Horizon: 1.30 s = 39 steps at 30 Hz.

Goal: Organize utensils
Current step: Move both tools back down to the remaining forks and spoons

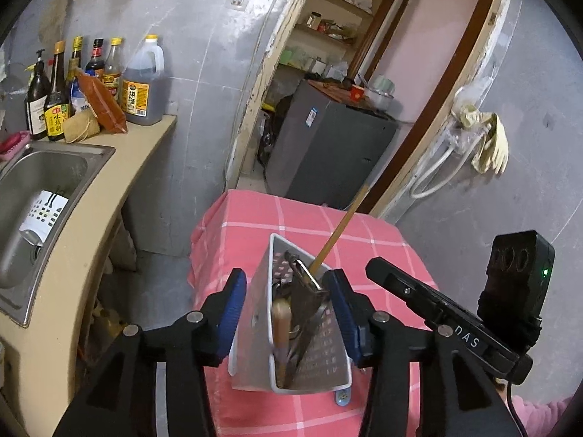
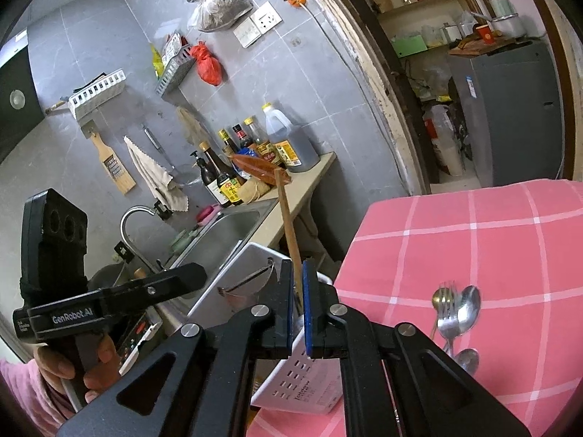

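Left tool point(image 1: 288, 313) straddles a white slotted utensil holder point(image 1: 320, 349) standing on the pink checked tabletop point(image 1: 255, 225); its blue pads stand partly open, a sliver of gap showing on the left side, so nothing is clamped. Inside the holder sit a metal spatula point(image 1: 306, 291), a wooden-handled utensil point(image 1: 281, 324) and a long wooden stick point(image 1: 342, 229). Right tool point(image 2: 297, 313) is pinched almost shut on that stick above the holder's rim. Spoons and a fork point(image 2: 455, 313) lie on the cloth well to the right of the holder.
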Each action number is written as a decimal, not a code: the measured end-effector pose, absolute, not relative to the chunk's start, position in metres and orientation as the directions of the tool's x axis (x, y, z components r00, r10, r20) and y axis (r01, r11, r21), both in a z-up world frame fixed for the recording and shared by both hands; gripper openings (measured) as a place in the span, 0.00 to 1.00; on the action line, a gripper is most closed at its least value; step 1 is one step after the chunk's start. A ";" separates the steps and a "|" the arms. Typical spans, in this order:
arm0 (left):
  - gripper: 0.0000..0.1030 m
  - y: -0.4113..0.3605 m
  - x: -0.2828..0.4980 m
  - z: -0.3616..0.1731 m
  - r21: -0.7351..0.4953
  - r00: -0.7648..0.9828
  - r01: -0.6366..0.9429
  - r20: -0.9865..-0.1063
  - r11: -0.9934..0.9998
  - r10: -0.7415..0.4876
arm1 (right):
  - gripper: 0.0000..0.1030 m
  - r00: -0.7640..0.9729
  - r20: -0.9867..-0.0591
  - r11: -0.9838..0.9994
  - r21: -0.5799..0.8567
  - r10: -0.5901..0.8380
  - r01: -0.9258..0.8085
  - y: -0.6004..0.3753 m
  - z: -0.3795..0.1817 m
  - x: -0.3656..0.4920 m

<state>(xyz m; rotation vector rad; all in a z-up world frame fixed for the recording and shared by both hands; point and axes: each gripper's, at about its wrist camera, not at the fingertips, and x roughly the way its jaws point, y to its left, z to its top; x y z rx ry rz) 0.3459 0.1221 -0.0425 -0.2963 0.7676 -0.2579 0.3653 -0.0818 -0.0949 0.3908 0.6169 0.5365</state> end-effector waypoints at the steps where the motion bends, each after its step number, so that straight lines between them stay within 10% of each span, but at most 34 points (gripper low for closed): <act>1: 0.46 0.122 0.345 -0.041 -0.354 0.698 0.115 -0.636 0.928 -0.329 | 0.06 0.695 -0.436 0.799 0.486 0.572 -0.352 -0.084 -0.092 0.364; 22: 0.99 0.068 0.299 -0.002 -0.221 0.872 0.077 -0.458 0.972 -0.173 | 0.93 0.879 -0.320 0.915 0.314 0.354 -0.254 -0.164 -0.017 0.304; 39: 1.00 -0.008 0.284 -0.003 -0.155 0.887 0.148 -0.415 0.977 -0.201 | 0.99 0.919 -0.310 0.954 0.247 0.245 -0.171 -0.248 -0.014 0.269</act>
